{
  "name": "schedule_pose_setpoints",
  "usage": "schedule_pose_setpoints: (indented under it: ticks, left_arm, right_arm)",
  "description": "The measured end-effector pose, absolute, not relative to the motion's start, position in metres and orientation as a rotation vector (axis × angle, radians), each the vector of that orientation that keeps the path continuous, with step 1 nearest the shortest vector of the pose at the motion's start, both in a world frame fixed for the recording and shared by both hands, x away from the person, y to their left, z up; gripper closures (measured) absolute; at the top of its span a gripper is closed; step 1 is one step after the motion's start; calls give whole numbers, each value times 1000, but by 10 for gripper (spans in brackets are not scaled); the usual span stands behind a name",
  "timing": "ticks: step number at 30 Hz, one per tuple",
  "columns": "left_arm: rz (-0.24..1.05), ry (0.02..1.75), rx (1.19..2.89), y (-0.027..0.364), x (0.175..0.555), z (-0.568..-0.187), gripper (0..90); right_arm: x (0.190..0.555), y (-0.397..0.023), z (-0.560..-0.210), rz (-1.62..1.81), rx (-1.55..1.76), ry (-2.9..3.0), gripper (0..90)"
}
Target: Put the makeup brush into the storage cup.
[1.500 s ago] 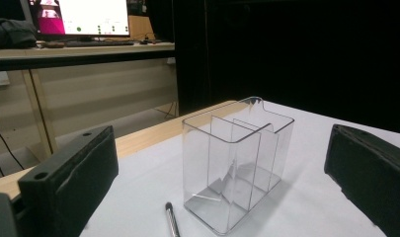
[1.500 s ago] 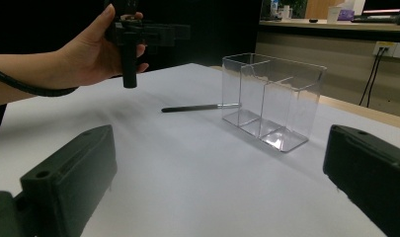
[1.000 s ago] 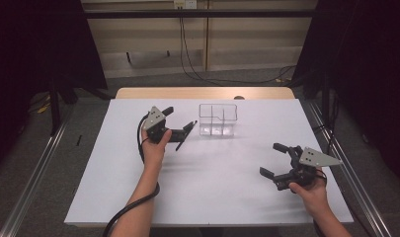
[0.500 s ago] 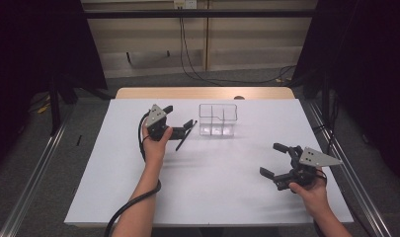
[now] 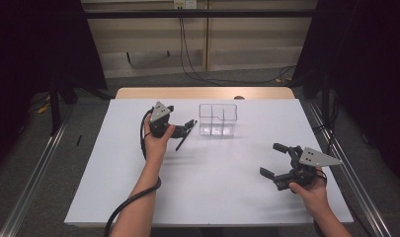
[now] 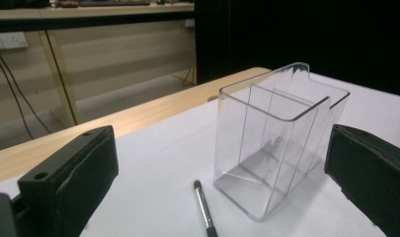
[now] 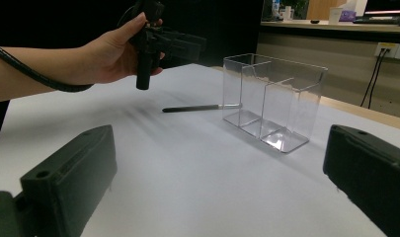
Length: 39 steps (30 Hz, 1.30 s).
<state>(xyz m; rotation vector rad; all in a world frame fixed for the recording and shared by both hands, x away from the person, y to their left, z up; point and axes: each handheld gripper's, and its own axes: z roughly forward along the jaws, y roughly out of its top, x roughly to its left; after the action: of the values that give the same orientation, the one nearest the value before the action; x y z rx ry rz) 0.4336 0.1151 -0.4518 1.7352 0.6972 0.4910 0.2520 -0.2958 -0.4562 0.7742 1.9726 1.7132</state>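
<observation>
Since the earlier frame, little shifted: left gripper (image 5: 183, 127) still hovering near the table's (image 5: 138, 197) far edge, pen now lying flat. Clear box (image 5: 217, 119) standing near the far edge, centre. Right gripper (image 5: 276, 160) near the right front corner, jaws wide apart, empty. Left jaws likewise spread, gripping nothing. Pen (image 5: 184, 137) just left of the box. For a clean pick: descend straddling the shaft, close mid-length. Left gripper view: pen's tip (image 6: 197, 185) close beside the box (image 6: 276, 148), apart.
</observation>
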Motion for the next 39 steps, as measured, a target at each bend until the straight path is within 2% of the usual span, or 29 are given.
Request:
schedule_pose_setpoints:
  ticks: [28, 39]
  left_arm:
    - [336, 846, 2024, 109, 446, -447, 0]
    - [261, 907, 2189, 104, 450, -446, 0]
  right_arm:
    - [253, -295, -457, 1710, 776, 1986, 0]
    - [253, -295, -458, 1708, 774, 1989, 0]
